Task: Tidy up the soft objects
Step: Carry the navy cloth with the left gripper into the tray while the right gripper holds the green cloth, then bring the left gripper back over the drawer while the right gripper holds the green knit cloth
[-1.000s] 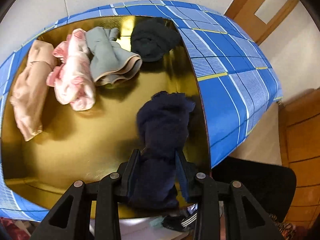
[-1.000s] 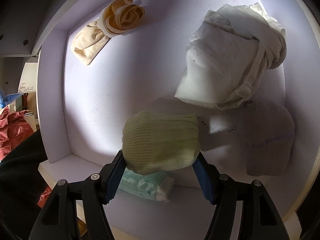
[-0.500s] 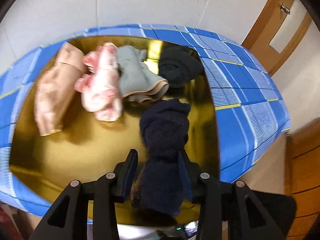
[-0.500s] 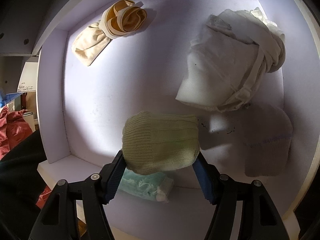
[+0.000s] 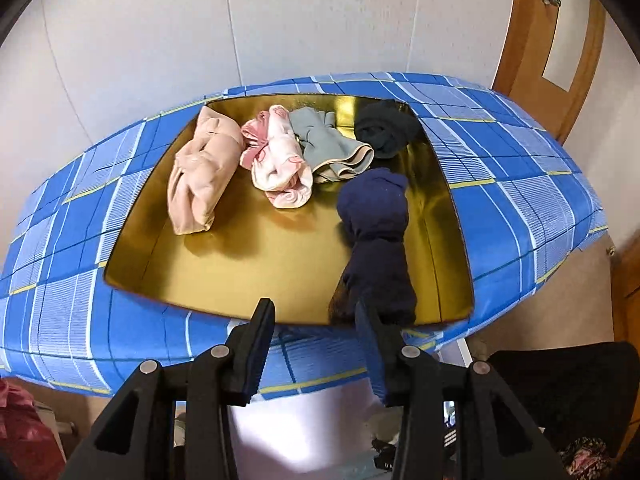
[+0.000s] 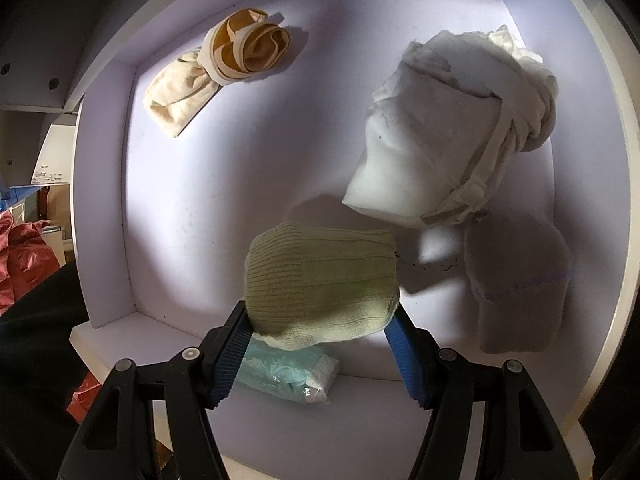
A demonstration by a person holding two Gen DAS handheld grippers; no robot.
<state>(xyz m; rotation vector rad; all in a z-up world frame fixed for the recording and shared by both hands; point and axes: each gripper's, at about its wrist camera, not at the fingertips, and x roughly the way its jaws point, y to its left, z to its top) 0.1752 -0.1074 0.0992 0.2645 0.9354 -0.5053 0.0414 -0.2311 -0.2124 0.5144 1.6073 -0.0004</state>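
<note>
The left tool is seen released and empty, just short of the navy bundle in the gold tray. The green knit roll is clamped by the right tool over the white drawer.

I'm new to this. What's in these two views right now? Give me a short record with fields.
Gold tray: five soft bundles, on a blue checked cloth
Navy bundle: lying in tray, released
Left gripper: jaws open, empty
Right gripper: jaws closed on green knit bundle
White box: cream, white and grey bundles inside
</note>
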